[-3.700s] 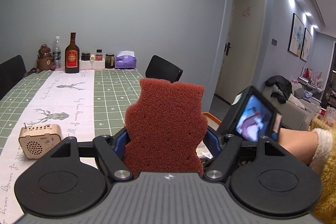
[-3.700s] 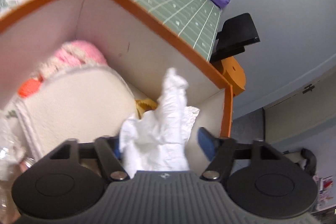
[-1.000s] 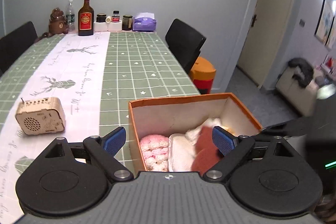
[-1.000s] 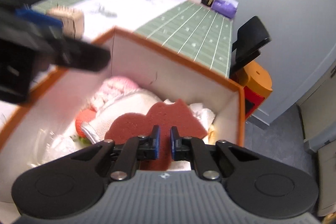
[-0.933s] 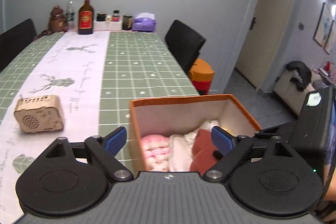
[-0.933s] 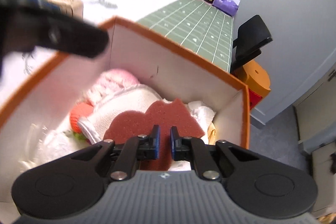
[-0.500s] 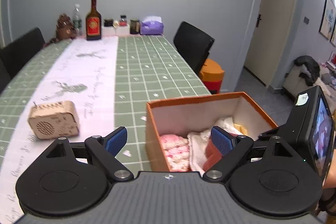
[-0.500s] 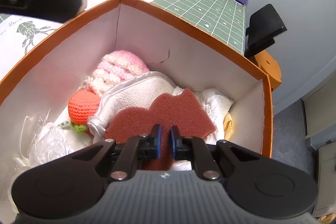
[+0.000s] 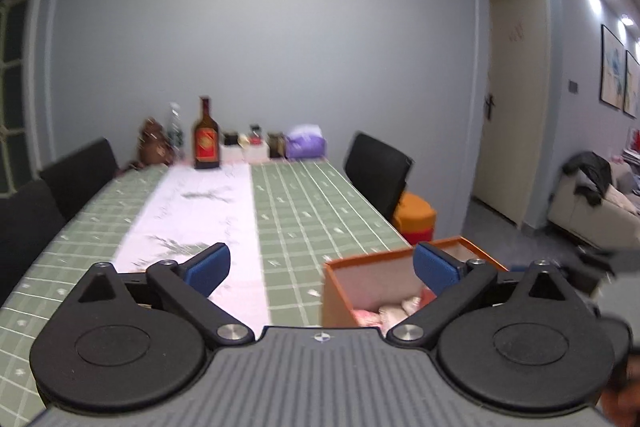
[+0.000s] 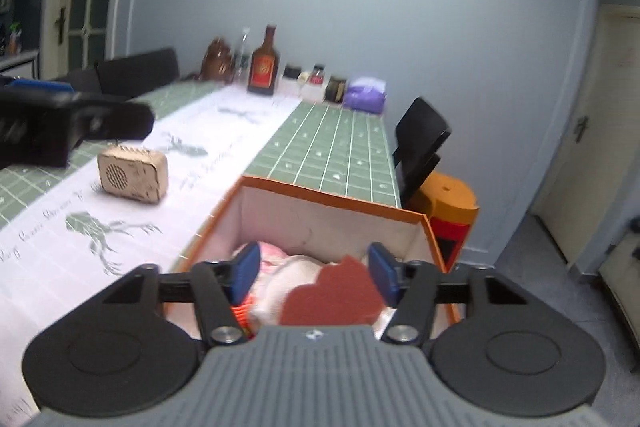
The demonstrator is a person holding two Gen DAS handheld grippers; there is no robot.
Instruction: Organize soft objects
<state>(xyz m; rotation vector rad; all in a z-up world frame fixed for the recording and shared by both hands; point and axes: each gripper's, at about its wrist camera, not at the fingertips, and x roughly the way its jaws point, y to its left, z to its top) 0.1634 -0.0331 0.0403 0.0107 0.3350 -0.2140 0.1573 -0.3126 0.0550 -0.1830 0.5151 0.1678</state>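
An orange box [image 10: 332, 201] with white inner walls stands at the table's near right edge; it also shows in the left wrist view [image 9: 372, 259]. Inside lie a dark red sponge [image 10: 332, 297], a white cloth [image 10: 288, 279], a pink knitted item [image 10: 268, 253] and an orange knitted ball [image 10: 242, 311]. My right gripper [image 10: 314, 271] is open and empty above the box, fingers apart over the sponge. My left gripper [image 9: 320, 267] is open and empty, left of the box above the table; it also shows in the right wrist view [image 10: 72, 123].
A small wooden speaker [image 10: 132, 173] sits on the white table runner. A bottle [image 9: 206, 135], jars and a purple tissue pack [image 9: 306, 147] stand at the far end. A black chair [image 9: 378, 175] and an orange stool [image 9: 414, 223] are to the right.
My right gripper has opened, let go of the red sponge in the box and lifted back. My left gripper has tilted up and shifted left, away from the box.
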